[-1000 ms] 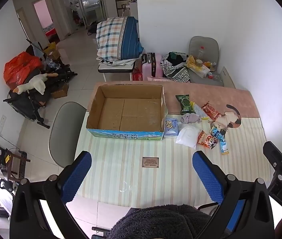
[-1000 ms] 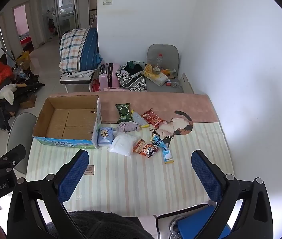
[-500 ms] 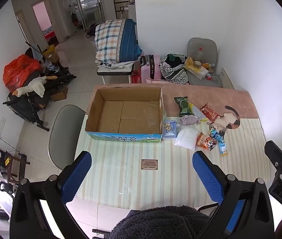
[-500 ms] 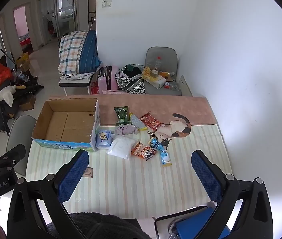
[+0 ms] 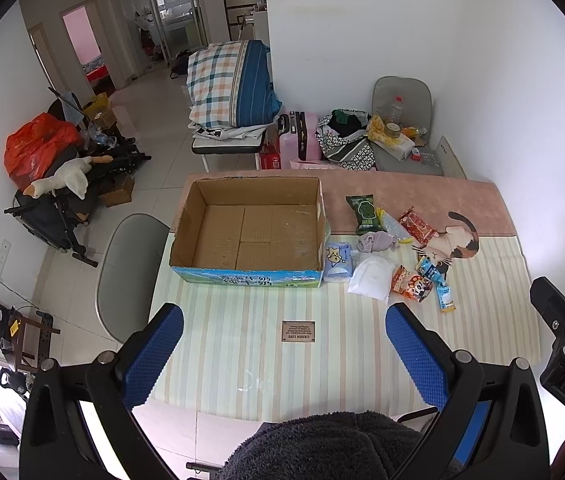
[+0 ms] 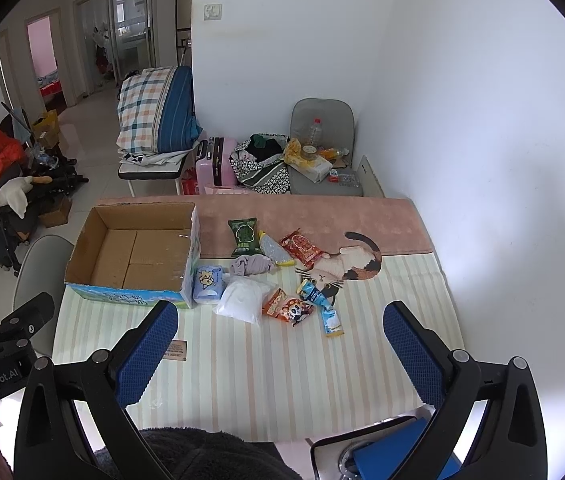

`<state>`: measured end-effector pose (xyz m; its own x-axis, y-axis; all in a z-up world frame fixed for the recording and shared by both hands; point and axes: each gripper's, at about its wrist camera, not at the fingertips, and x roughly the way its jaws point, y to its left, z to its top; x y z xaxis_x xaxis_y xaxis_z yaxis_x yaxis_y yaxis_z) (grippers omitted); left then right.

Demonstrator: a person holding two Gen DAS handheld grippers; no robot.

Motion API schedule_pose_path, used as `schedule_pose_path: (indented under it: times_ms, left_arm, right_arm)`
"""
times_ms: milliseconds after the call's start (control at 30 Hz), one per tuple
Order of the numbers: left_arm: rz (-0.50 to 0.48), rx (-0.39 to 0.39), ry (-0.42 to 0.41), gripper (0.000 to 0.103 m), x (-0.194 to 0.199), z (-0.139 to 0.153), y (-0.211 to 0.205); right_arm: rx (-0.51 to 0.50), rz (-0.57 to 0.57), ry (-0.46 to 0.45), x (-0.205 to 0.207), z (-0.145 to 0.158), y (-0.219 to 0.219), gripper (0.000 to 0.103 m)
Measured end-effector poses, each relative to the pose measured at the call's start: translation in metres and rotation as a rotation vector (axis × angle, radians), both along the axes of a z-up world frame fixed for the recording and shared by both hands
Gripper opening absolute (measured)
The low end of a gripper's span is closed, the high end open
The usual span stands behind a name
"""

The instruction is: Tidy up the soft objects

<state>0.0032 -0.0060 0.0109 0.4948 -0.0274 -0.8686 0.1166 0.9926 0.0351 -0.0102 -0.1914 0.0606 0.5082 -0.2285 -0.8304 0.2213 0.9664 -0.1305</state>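
- Left gripper [image 5: 284, 354]: jaws wide apart, nothing between them; it hangs high above the near edge of the table [image 5: 242, 360].
- Right gripper [image 6: 280, 350]: jaws equally wide, nothing held, also high above the near edge.
- Box [image 5: 248, 232]: open, nothing visible inside, on the table's left half, long side toward the camera.
- Soft items lie in a loose cluster just right of the box: tissue pack [image 5: 338, 262] touching the box wall, white pouch [image 5: 371, 278] beside it, purple cloth [image 5: 376, 241] behind, green packet [image 5: 365, 213] further back.
- Also there: red packet [image 5: 418, 227], orange packet [image 5: 409, 283] and blue sachets [image 5: 438, 280], partly on the cat mat [image 5: 454, 240].
- Judgement: no item is picked yet; the step in hand is the first approach.
- Advice 1: lower the right gripper onto the near edge of the cluster; the white pouch or orange packet is least crowded.
- Advice 2: pinch across the narrow width, near the middle, so the limp bag does not fold and slip out.
- Advice 3: close gently; contents look crushable.
- Advice 4: the tissue pack touches the box, so come from above, 1 finger on each free side.
- Risk: neighbours overlap and may drag along.
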Motion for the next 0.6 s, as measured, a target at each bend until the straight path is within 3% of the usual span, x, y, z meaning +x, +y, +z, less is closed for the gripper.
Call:
schedule_pose_path:
  times_ms: [600]
  left_arm:
    - [0.0, 0.0, -0.005, 0.103, -0.0012, 0.001, -0.0008]
  right_arm:
    - [0.006, -0.002, -0.012, -0.0018, 0.0013, 0.0028, 0.103]
